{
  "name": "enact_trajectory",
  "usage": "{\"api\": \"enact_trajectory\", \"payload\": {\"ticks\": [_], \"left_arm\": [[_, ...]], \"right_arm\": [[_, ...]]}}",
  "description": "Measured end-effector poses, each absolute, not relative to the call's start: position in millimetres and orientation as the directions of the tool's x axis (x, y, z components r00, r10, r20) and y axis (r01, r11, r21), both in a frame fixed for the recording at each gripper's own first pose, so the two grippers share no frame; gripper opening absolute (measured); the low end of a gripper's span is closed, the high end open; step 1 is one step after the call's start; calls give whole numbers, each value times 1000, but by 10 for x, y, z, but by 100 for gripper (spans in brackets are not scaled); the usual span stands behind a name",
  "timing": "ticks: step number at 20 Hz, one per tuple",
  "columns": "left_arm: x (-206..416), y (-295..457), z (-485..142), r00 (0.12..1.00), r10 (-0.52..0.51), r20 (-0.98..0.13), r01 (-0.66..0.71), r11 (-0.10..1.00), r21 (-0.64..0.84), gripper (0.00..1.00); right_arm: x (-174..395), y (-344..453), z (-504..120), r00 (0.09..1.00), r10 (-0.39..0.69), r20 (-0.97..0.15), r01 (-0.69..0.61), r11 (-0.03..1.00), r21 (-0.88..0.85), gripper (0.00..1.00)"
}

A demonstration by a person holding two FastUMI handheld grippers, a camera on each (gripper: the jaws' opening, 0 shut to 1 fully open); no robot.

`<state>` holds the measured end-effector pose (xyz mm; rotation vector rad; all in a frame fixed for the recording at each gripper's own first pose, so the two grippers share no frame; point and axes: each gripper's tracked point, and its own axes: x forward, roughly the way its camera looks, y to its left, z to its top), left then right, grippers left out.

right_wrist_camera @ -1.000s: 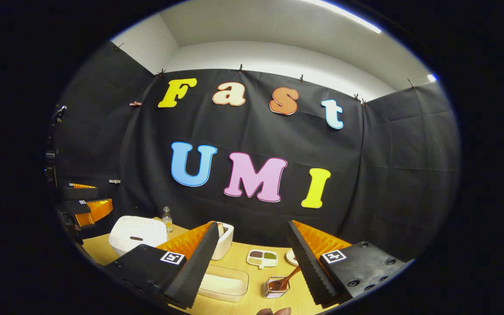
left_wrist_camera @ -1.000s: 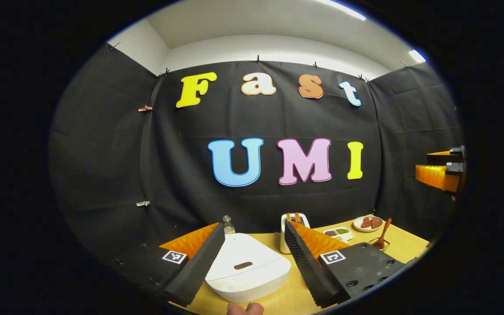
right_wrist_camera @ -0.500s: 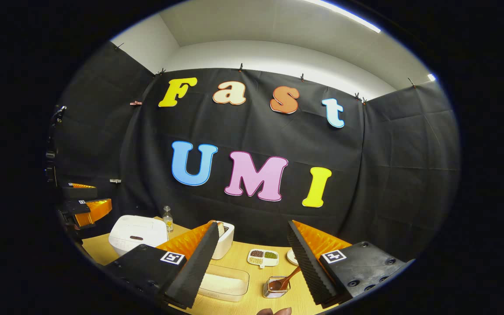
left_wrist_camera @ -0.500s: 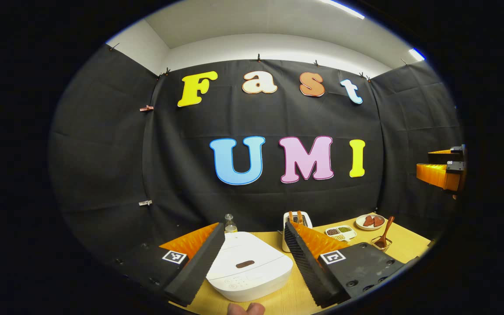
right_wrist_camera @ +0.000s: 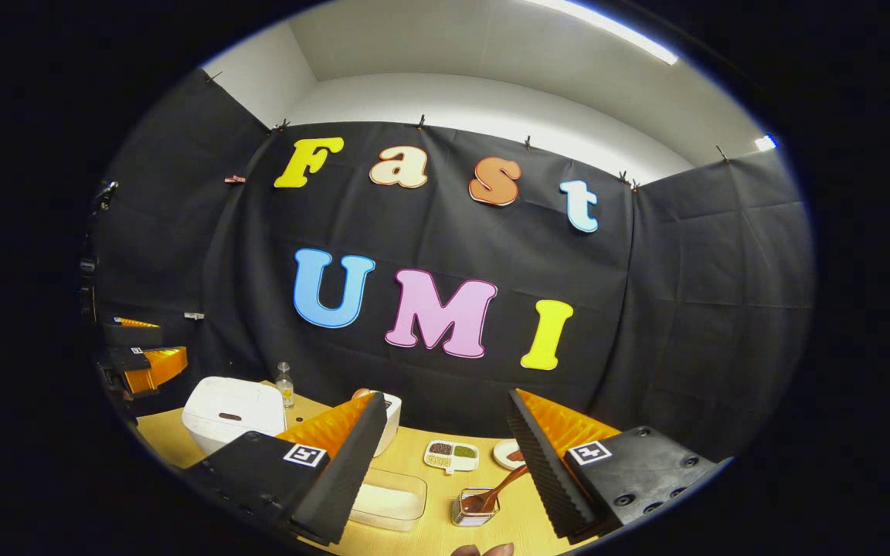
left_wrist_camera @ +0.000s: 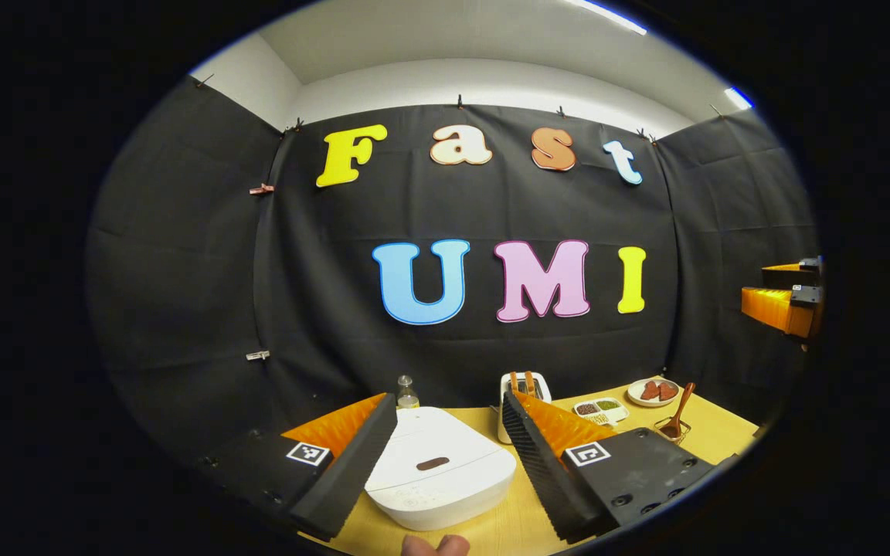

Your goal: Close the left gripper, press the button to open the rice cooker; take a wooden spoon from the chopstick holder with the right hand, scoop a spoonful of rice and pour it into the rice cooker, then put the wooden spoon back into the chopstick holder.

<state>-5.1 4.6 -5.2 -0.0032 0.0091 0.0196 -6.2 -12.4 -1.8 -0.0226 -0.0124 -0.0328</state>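
Above the closed rice cooker (left_wrist_camera: pixel 439 475), left claw (left_wrist_camera: pixel 449 452) gapes wide, empty.

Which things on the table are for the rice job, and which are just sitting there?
For the job: rice cooker, chopstick holder, rice box, left gripper, right gripper.

Just sitting there: small bottle, bean dish, plate, jar with a spoon.

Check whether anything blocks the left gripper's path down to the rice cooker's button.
Nothing visible does. The left gripper hangs open above the closed rice cooker, and the dark button on its lid lies bare between the fingers.
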Motion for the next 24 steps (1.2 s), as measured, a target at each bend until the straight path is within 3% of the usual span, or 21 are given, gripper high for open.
{"api": "enact_trajectory", "payload": {"ticks": [8, 11, 16, 19, 24], "left_arm": [[-58, 24, -97, 999, -34, -17, 33, 999, -7, 93], [-64, 53, -109, 998, -52, -22, 52, 998, -22, 71], [-69, 42, -184, 996, -77, -50, 76, 997, -26, 43], [-49, 55, -238, 993, -86, -76, 84, 996, -28, 13], [63, -95, -540, 945, -255, -204, 249, 967, -57, 7]], "right_arm": [[-82, -89, -51, 999, -35, 5, 35, 999, -34, 97], [-98, -101, -35, 999, -38, 10, 39, 998, -45, 97], [-134, -116, -42, 999, -42, 9, 43, 998, -47, 97], [-150, -119, -63, 999, -43, 5, 43, 998, -49, 97], [-193, -180, -85, 999, -54, 1, 54, 997, -53, 97]]}}
